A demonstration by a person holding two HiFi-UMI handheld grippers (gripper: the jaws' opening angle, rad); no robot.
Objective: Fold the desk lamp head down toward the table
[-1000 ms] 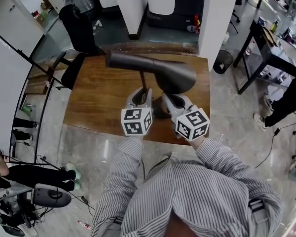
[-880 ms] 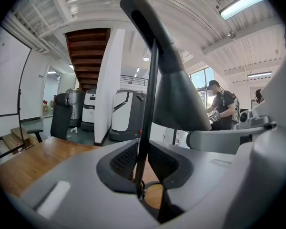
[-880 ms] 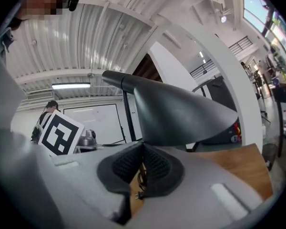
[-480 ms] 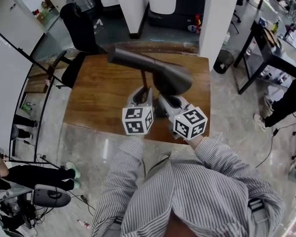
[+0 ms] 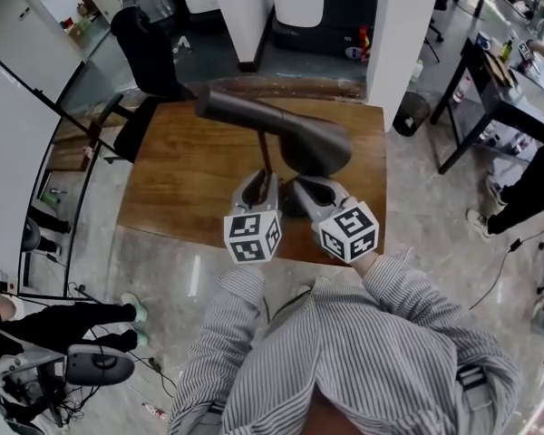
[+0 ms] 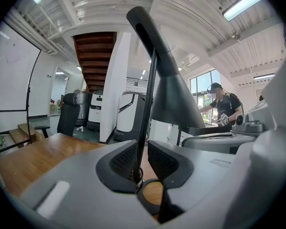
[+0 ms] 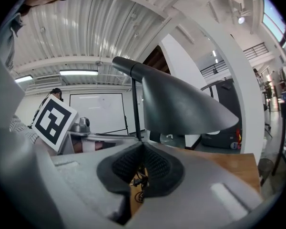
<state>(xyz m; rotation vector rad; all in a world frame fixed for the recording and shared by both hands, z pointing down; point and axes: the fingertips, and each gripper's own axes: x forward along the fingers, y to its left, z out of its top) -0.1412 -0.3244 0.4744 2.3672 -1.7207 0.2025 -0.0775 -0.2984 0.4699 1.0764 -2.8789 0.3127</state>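
The lamp head (image 5: 313,139), a dark grey cone with a long tube running out to the left, sits raised above the wooden desk (image 5: 181,179), atop a thin dark stem (image 5: 266,152). It hangs over the near middle of the desk, and the base beneath it is mostly hidden.

In the left gripper view the stem (image 6: 148,104) runs up between the pads of the left tongs (image 6: 143,151). These are spread: the stem lies against the left pad, and a gap separates it from the right pad. The head (image 6: 174,94) looms above.

The right tongs (image 7: 142,147) are pressed together at the tips. The stem (image 7: 134,109) rises right at that meeting point; whether it is nipped cannot be made out. The head (image 7: 181,104) spreads wide overhead.

From the head view, the left tongs (image 5: 258,178) and right tongs (image 5: 301,185) lie side by side under the head at the desk's near edge, marker cubes toward the person in a striped shirt (image 5: 344,352). A black chair (image 5: 145,53) stands past the far left corner.
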